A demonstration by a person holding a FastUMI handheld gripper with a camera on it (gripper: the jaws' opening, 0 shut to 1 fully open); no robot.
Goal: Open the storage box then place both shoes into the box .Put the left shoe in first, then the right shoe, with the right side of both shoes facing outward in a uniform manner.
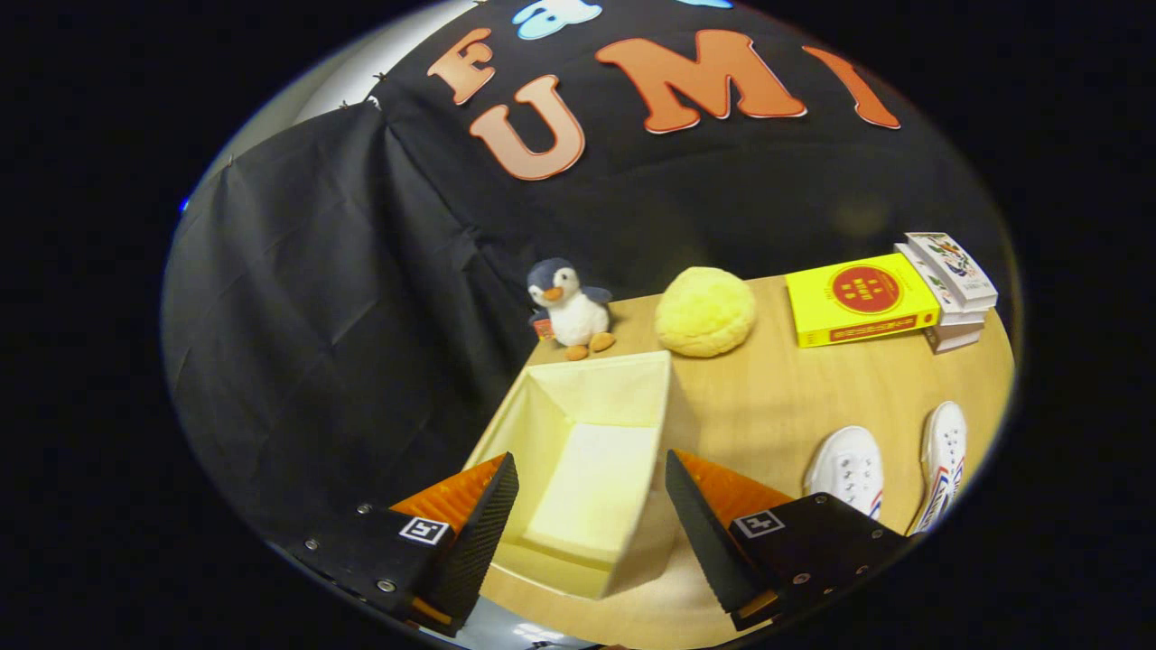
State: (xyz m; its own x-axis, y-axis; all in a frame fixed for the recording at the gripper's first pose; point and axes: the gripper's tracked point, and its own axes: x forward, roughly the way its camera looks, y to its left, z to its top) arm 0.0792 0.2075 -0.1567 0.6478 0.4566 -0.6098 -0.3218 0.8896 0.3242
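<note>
Box: storage box [587, 469] open, empty.
Shoes: left shoe [847, 469] and right shoe [944, 460] on table, box's 3 o'clock.
Gripper [591, 524]: spread, holding nothing.

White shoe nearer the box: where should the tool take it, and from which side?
Probably from above, at the collar around the foot opening. The nearer white shoe lies flat on the table, toe pointing away, beside the other shoe and right of the open box. Its heel is hidden behind a finger. The tool is open and empty, above the box.
</note>
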